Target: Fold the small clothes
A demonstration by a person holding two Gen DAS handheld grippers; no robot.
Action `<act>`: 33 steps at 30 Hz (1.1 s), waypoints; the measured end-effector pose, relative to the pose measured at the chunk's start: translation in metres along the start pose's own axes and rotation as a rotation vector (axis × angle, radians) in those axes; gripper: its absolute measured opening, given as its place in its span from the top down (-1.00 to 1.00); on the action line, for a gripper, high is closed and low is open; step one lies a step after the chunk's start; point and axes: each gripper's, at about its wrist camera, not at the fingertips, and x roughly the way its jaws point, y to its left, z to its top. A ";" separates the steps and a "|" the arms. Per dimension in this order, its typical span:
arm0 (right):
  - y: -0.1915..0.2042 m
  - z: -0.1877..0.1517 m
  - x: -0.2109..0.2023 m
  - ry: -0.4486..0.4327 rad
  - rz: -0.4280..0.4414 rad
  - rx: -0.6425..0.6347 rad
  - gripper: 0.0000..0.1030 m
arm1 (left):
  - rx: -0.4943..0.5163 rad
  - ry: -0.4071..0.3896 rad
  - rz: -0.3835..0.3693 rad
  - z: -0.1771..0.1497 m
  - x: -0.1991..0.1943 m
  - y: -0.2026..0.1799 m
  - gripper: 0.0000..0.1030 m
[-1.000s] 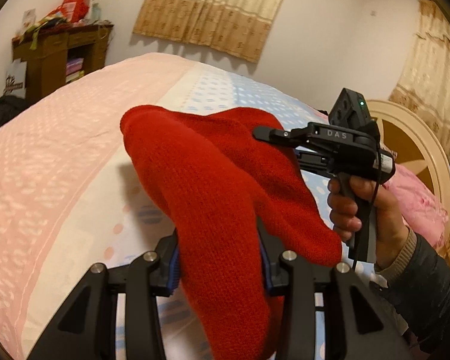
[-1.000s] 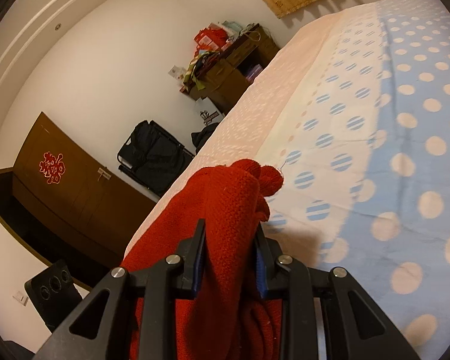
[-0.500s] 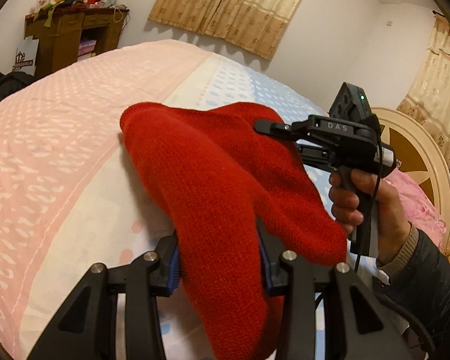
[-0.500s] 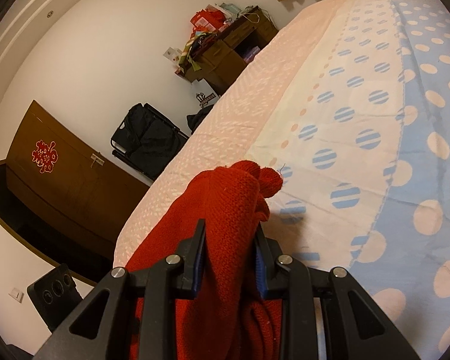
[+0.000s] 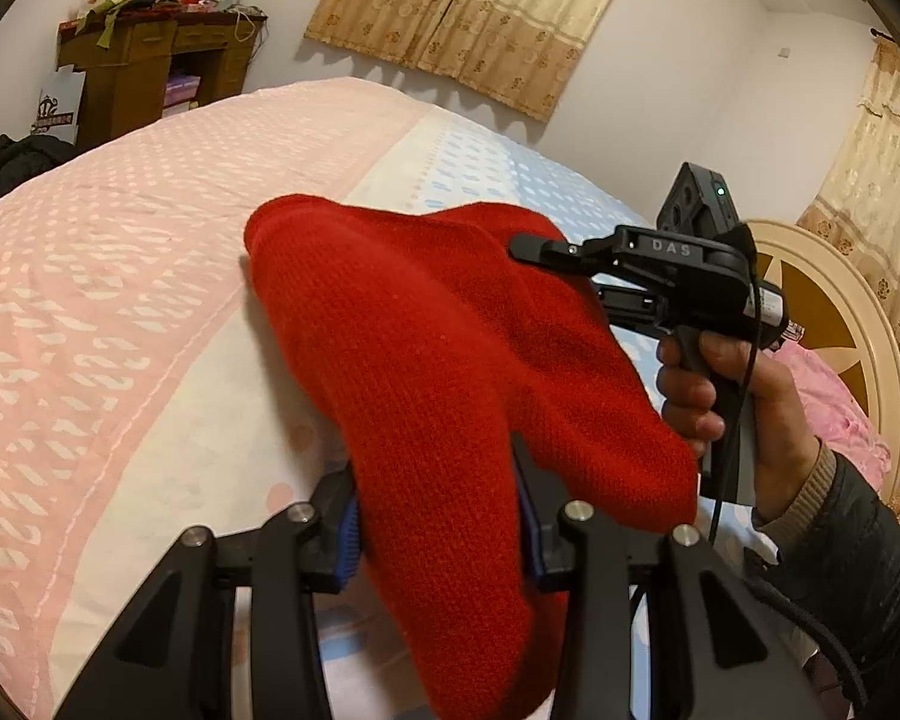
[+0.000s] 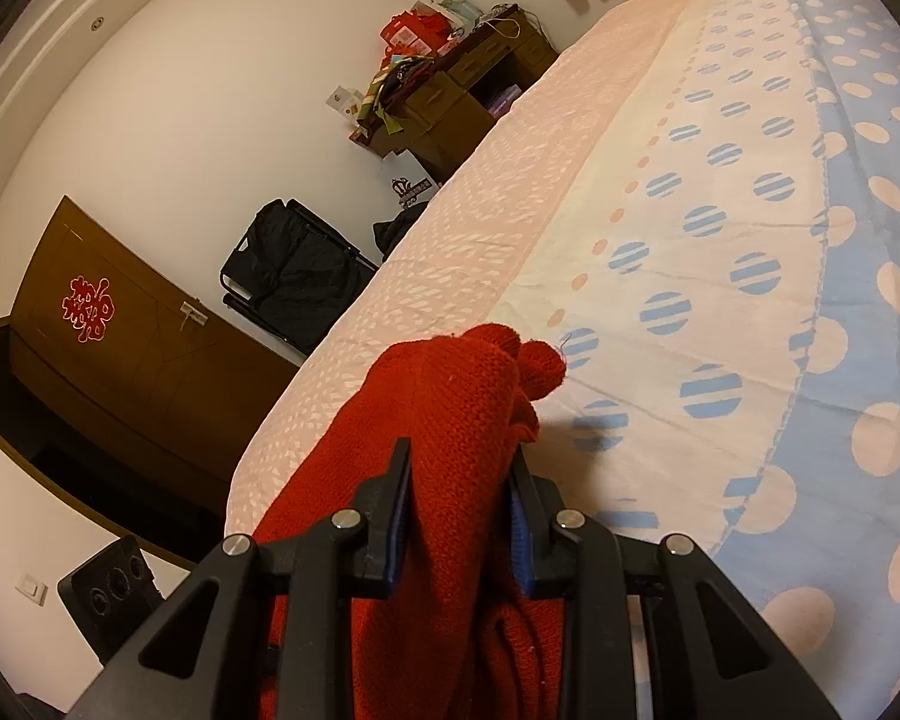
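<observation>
Left wrist view: "DAS" in pale letters on the black body of the right tongs [image 5: 525, 247], a green light lit on the block above. Left tongs [image 5: 438, 516] clamped on a red knit garment [image 5: 426, 348], blue pads pressed into coarse ribbed wool. Garment draped in thick rounded folds, held up over the bed [image 5: 120, 276] near its middle, far end caught at the right tongs' tips. Bed cover in bands: pink with white flecks, then cream, then pale blue with dots. Hand [image 5: 726, 396] wrapped round the right handle, dark sleeve [image 5: 852, 552] with a tan ribbed cuff.

Right wrist view: right tongs [image 6: 459, 510] closed on the same red knit garment [image 6: 450, 420], bunched into a lumpy knot past the tips, above the bed's [image 6: 720, 210] cream band with blue striped discs. Red cut-paper emblem [image 6: 87, 307] on a brown wooden door; writing not legible.
</observation>
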 end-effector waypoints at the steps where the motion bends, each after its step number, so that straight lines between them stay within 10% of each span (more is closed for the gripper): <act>1: 0.001 -0.001 0.002 0.002 -0.022 -0.012 0.45 | -0.003 0.005 0.001 -0.002 0.001 0.002 0.18; 21: -0.008 -0.010 0.024 0.059 -0.182 -0.047 0.40 | -0.019 0.022 -0.008 -0.007 -0.006 0.009 0.08; 33: 0.031 -0.024 -0.032 -0.073 -0.165 -0.120 0.20 | -0.020 -0.090 0.062 0.022 -0.019 0.016 -0.33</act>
